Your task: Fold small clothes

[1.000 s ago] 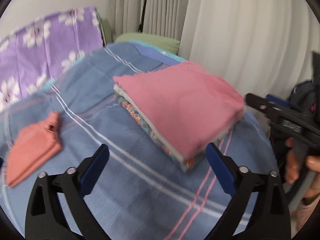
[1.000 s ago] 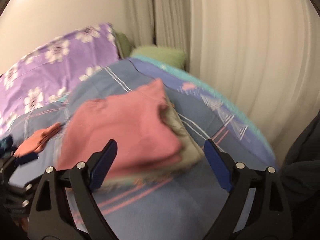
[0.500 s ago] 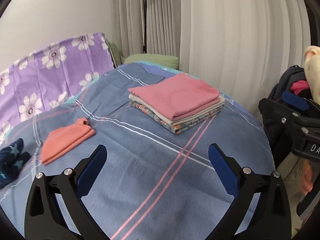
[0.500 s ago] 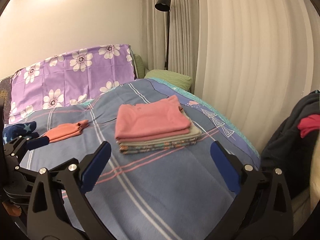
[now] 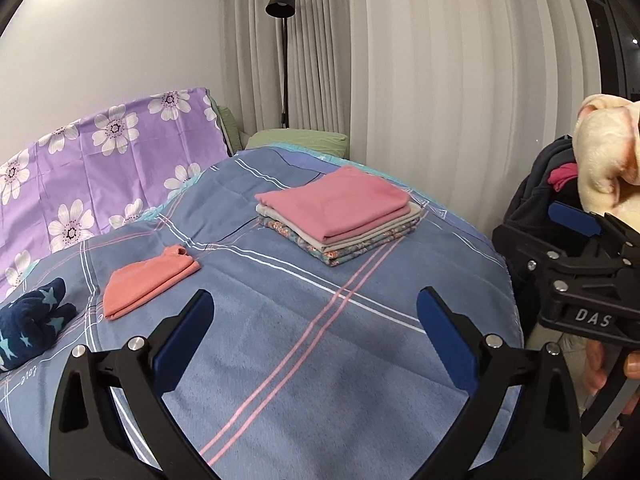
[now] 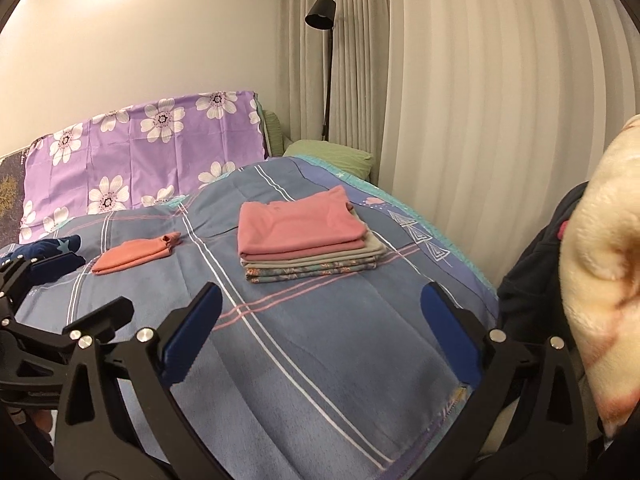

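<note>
- My left gripper (image 5: 314, 334) has its jaws spread wide with nothing between them, only bare blue bedspread (image 5: 320, 360) showing in the gap.
- My right gripper (image 6: 320, 330) is also fully spread and holds nothing.
- The folded stack (image 5: 340, 216), pink top on grey and patterned layers, sits up the bed at about 12 o'clock from the left fingers, well apart from them; from the right fingers it lies near 11 o'clock.
- The stack looks finished, so I judge the next piece is what matters: the orange garment (image 5: 148, 280) lies at roughly 10 o'clock from my left fingers, its long axis running from near-left to far-right.
- The navy star-print piece (image 5: 30, 322) is bunched at 9 o'clock, at the left edge of view, plainly not yet folded.
- Both lie on my left side, so I reckon the left hand is nearer; in the right view the orange garment (image 6: 136, 254) sits well off at 10 o'clock.
- A heap of dark clothes (image 5: 536, 196) rests off the bed at 2 o'clock.
</note>
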Demonstrator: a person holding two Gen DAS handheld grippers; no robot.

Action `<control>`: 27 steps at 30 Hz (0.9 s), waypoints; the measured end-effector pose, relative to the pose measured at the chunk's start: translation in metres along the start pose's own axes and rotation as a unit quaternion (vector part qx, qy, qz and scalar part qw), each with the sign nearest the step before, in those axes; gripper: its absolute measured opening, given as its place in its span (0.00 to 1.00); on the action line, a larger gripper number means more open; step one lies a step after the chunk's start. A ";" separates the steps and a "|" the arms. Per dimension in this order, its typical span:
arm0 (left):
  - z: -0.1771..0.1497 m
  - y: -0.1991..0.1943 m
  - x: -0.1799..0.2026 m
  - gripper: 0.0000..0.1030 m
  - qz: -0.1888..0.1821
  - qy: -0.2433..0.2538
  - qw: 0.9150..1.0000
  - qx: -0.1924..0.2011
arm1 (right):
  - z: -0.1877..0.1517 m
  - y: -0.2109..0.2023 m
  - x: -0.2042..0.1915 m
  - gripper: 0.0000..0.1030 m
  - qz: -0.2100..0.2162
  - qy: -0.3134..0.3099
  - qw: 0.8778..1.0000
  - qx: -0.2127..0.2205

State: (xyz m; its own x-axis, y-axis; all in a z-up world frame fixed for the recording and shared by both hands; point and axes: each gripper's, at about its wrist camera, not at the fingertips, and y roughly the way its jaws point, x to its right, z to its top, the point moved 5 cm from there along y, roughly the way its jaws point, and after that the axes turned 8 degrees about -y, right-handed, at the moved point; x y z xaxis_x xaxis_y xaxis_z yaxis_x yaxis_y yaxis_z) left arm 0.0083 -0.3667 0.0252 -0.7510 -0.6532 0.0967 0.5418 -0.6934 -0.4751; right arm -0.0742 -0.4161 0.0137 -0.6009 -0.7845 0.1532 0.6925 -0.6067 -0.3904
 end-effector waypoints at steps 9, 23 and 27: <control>-0.008 -0.025 -0.002 0.99 -0.002 -0.008 1.000 0.012 | -0.008 -0.009 -0.003 0.98 -0.011 -0.011 1.000 -0.008; -0.016 -0.036 0.002 0.99 0.019 -0.006 1.000 0.010 | -0.011 -0.014 -0.010 0.98 -0.013 -0.024 1.000 -0.015; -0.020 -0.034 0.005 0.99 0.019 0.001 1.000 0.006 | -0.011 -0.014 -0.011 0.98 -0.015 -0.030 0.999 -0.015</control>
State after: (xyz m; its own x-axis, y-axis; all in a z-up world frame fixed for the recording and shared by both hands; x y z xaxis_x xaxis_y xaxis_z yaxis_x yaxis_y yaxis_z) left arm -0.0213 -0.3402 0.0248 -0.7303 -0.6788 0.0767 0.5745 -0.6711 -0.4686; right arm -0.0822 -0.3974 0.0073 -0.5955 -0.7728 0.2192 0.6613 -0.6265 -0.4125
